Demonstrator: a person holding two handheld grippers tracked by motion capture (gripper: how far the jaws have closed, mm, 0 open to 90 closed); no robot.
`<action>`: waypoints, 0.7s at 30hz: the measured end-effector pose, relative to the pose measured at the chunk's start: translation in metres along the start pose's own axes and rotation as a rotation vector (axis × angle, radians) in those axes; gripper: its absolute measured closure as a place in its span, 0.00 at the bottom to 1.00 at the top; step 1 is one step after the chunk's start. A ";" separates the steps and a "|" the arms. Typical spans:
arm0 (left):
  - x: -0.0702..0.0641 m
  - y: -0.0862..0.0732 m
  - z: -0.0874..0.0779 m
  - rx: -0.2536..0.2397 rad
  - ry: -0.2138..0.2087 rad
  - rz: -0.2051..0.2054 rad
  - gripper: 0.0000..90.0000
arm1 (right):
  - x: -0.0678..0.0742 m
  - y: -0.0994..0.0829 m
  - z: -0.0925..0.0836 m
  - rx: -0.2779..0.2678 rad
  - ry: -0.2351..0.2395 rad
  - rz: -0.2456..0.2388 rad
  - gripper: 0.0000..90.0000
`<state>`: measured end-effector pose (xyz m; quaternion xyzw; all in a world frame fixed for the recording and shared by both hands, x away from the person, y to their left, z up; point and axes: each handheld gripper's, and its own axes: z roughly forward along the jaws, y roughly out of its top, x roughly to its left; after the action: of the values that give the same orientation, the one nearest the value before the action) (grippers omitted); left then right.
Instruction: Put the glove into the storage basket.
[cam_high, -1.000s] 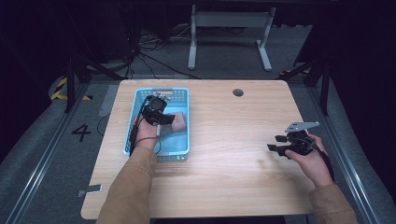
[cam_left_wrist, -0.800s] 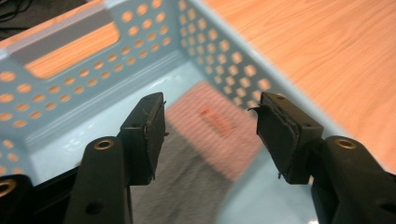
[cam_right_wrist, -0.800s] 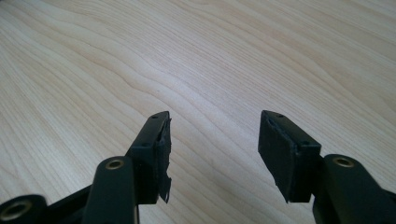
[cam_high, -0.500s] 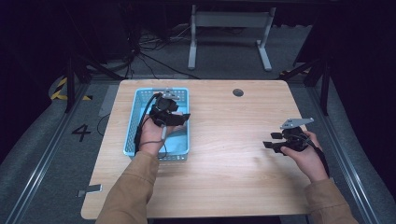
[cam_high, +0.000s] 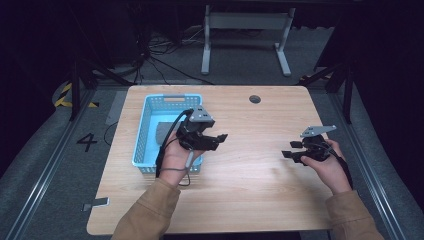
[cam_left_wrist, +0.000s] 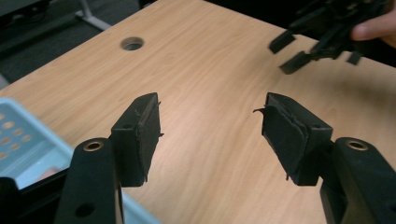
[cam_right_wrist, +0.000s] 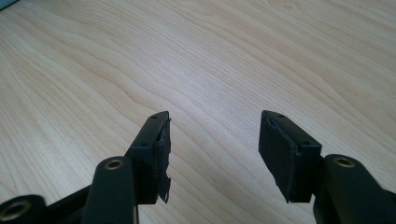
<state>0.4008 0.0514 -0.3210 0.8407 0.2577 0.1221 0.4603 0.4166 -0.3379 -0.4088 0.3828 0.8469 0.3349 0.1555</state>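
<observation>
While poised at the right rim of the blue basket (cam_high: 144, 131), facing away from it.
Grey flat piece (cam_high: 162, 133) inside, behind left tool (cam_high: 220, 139); jaws just eased apart, empty, aimed across surface (cam_high: 250, 192) at right tool (cam_high: 290, 150), released, empty, farther off.

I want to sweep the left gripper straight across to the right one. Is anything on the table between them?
No. In the high view the stretch between the left gripper and the right gripper is bare wooden table.
</observation>
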 end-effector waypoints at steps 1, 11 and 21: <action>0.000 0.000 0.000 0.000 0.000 0.000 0.42 | 0.000 0.000 0.000 0.000 0.000 0.000 0.50; -0.041 -0.006 0.017 0.017 -0.051 0.063 0.41 | -0.003 -0.006 -0.004 0.002 -0.005 0.015 0.50; -0.064 -0.025 0.037 0.021 -0.105 0.023 0.40 | -0.003 -0.008 -0.003 -0.002 0.000 0.016 0.52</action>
<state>0.3558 0.0011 -0.3600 0.8536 0.2247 0.0807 0.4631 0.4125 -0.3455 -0.4119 0.3895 0.8433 0.3371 0.1532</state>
